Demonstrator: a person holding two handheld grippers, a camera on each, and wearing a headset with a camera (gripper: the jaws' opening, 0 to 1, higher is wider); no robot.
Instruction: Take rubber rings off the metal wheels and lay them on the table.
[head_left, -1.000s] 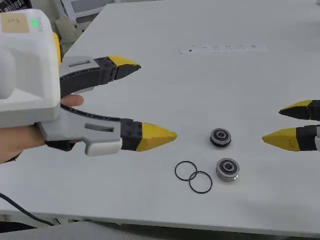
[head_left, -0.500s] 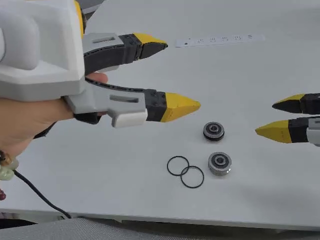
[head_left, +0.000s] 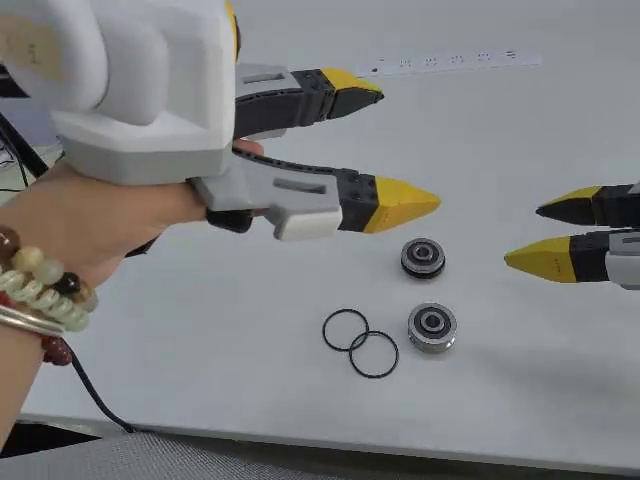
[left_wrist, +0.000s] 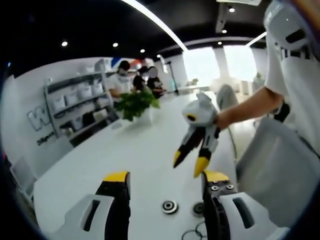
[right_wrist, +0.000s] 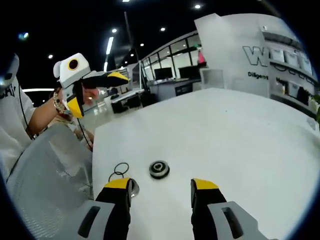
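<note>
I have the left gripper (head_left: 393, 145) high over the white table (head_left: 200, 330), held in a hand (head_left: 95, 225) with beaded bracelets (head_left: 45, 290) at the wrist. Its yellow-tipped jaws stand wide apart with nothing between them. The right gripper (head_left: 530, 235) comes in from the right edge of the head view, low above the tabletop, with its jaws likewise apart and empty, pointing toward the wheels.

Both metal wheels lie flat on the table between the two grippers. In the head view the far wheel (head_left: 423, 257) sits just below the left gripper's lower jaw tip and shows a dark band around its rim. The near wheel (head_left: 432, 326) lies just beside it, toward the near edge, with a bare silvery rim. Two black rubber rings (head_left: 360, 342) lie flat on the table just left of the near wheel. They overlap each other, and the nearer one comes very close to the wheel — I cannot tell whether it touches.

In the right gripper view the far wheel is ahead between the jaws, and the near wheel is partly hidden behind one jaw tip with the rings beyond it. A white power strip (head_left: 450, 62) lies at the far side of the table, well apart from the work. A dark cable (head_left: 85, 385) trails down off the near edge.
</note>
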